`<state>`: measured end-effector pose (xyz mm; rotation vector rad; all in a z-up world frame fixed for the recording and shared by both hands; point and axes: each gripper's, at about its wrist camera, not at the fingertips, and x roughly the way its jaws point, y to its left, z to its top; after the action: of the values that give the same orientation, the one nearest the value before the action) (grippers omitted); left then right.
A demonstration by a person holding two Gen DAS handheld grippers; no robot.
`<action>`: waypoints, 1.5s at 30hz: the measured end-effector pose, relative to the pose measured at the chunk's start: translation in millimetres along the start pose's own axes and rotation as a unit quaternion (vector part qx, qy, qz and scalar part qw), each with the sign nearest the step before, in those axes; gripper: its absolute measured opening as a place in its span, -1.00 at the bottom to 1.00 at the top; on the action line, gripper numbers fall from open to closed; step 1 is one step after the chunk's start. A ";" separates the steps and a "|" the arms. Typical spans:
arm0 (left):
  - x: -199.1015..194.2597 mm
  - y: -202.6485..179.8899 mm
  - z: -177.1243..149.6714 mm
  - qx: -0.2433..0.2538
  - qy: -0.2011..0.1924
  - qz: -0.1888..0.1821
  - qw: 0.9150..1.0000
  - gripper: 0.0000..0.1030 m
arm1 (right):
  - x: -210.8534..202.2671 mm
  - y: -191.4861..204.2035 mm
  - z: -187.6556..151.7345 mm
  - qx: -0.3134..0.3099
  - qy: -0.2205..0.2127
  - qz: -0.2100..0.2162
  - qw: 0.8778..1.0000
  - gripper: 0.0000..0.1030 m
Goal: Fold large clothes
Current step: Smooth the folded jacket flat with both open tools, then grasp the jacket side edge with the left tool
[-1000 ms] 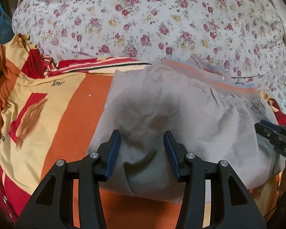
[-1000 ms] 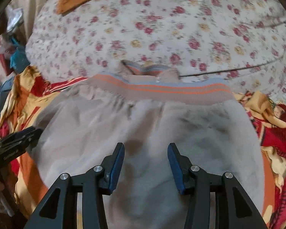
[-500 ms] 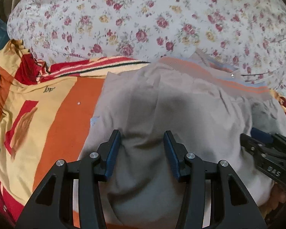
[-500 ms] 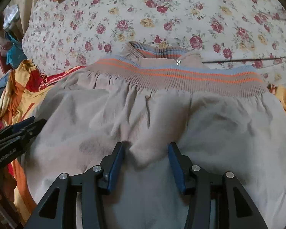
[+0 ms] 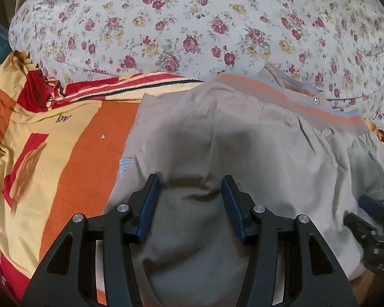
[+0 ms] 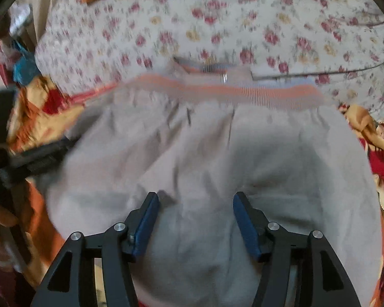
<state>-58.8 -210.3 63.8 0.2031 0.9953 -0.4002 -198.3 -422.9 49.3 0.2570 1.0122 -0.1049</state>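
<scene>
While the left gripper (image 5: 190, 192) hovers with jaws spread over it, the beige garment (image 5: 243, 153) lies on an orange-and-yellow blanket (image 5: 64, 153), its striped ribbed band (image 5: 289, 99) at the far edge against the floral bedding (image 5: 192, 25). Seen from the right wrist, the right gripper (image 6: 195, 209) likewise gapes above the garment (image 6: 217, 153), the band (image 6: 230, 89) running left-right, farthest away.

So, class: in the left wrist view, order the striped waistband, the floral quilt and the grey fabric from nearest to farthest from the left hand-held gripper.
1. Grey fabric, directly under the left hand-held gripper.
2. Striped waistband, ahead, right.
3. Floral quilt, farthest back.
</scene>
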 end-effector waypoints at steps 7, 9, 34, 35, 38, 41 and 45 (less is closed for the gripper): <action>-20.4 26.4 3.5 -0.028 0.011 -0.080 0.996 -0.02 | -24.9 -2.3 -0.6 0.002 -0.017 0.012 1.000 0.13; -26.1 42.3 6.7 -0.042 0.014 -0.107 0.993 0.23 | -35.4 -6.2 -4.7 -0.005 -0.025 -0.001 1.000 0.16; 42.2 62.0 22.6 -0.036 0.096 -0.207 0.973 0.77 | -65.9 -60.6 -25.2 0.061 -0.051 0.029 0.996 0.34; 42.6 63.6 22.3 -0.039 0.095 -0.210 0.972 0.74 | -66.8 -62.3 -25.3 0.064 -0.053 0.033 0.996 0.34; 41.3 70.1 21.4 -0.051 0.091 -0.214 0.971 0.16 | -67.9 -65.6 -25.9 0.068 -0.054 0.037 0.996 0.34; 37.3 71.2 20.9 -0.053 0.087 -0.216 0.971 -0.12 | -70.3 -68.9 -26.6 0.067 -0.055 0.014 0.996 0.34; 20.0 66.4 24.4 -0.050 0.063 -0.201 0.976 -0.54 | -77.8 -79.1 -28.6 0.084 -0.061 0.014 0.995 0.34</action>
<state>-2.7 -163.1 58.9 -0.0690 1.1824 -0.7115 -279.2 -494.2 88.0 0.4127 0.8796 -0.1781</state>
